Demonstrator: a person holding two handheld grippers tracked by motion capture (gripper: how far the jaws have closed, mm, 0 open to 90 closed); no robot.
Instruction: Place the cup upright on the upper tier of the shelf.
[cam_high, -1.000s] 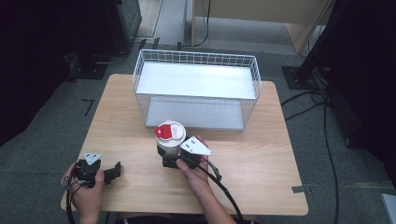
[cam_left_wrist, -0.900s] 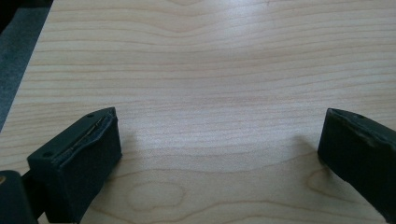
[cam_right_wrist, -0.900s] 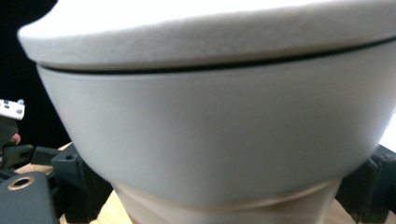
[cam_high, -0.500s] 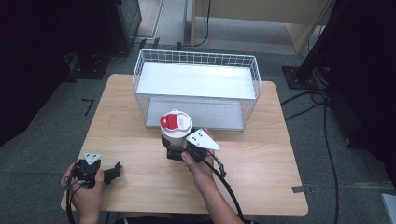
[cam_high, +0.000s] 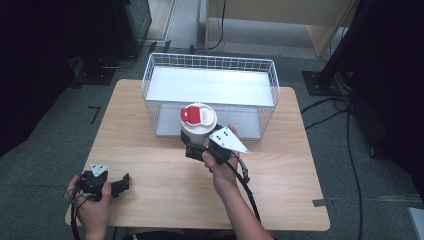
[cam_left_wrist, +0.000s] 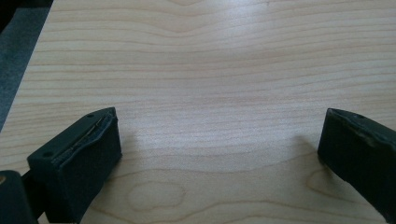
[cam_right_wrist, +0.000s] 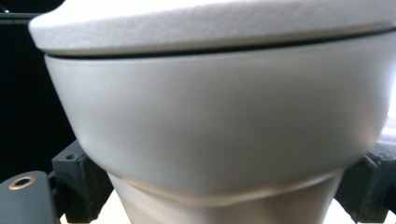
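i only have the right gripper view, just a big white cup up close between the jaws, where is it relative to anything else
Observer: The cup is held by the right gripper just in front of a white wire basket.
Operator: anything on top of the cup
Observer: A white lid with a red tab.
Operator: what's the left one doing
Observer: The left gripper rests low over bare wooden table, jaws wide apart, holding nothing.

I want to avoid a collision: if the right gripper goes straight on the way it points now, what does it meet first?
Probably the near wall of the wire basket. The right gripper, shut on the white cup, points toward it, and the cup would likely touch the wire first. How high the cup is held is unclear.
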